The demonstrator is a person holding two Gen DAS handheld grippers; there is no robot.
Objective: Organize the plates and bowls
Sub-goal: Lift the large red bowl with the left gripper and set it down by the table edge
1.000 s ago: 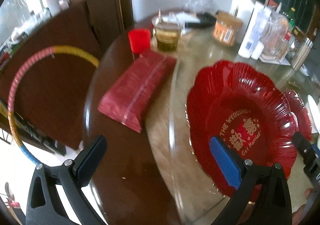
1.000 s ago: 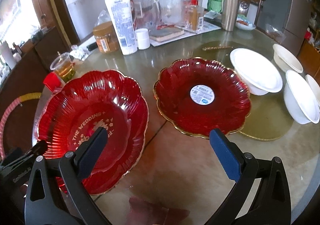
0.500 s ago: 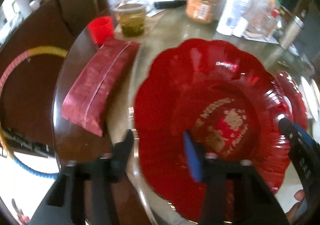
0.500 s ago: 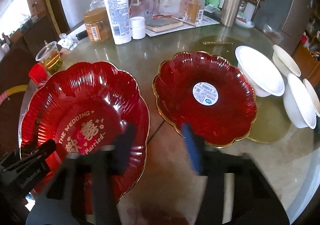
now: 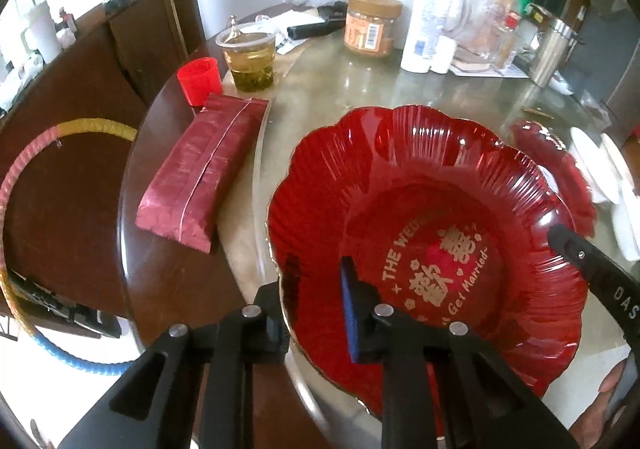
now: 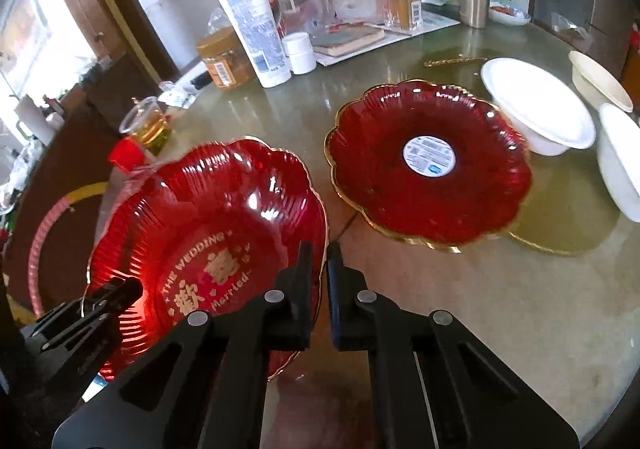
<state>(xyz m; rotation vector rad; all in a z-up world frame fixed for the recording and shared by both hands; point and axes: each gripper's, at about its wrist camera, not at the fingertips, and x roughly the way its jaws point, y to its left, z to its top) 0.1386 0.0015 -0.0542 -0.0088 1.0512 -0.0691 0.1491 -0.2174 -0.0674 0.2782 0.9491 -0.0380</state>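
On the red plate [image 5: 420, 185], gold lettering reads "THE WEDDING", "Get Married"

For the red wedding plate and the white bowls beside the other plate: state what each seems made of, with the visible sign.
Red wedding plate: probably glossy translucent plastic, possibly glass; ribbed, light glints, a finger shows through its rim.
White bowls: matte white, thin rolled rims; likely disposable paper or foam.

You had two red scalloped plates [image 6: 208, 225] [image 6: 430, 165] on the table and three white bowls [image 6: 538, 107] [image 6: 600, 79] [image 6: 620, 157] at the far right. One clear cup of tea [image 5: 250, 59], one red cap [image 5: 199, 80] and one peanut-butter jar [image 5: 372, 25] stood far left, with one maroon packet [image 5: 204, 169].
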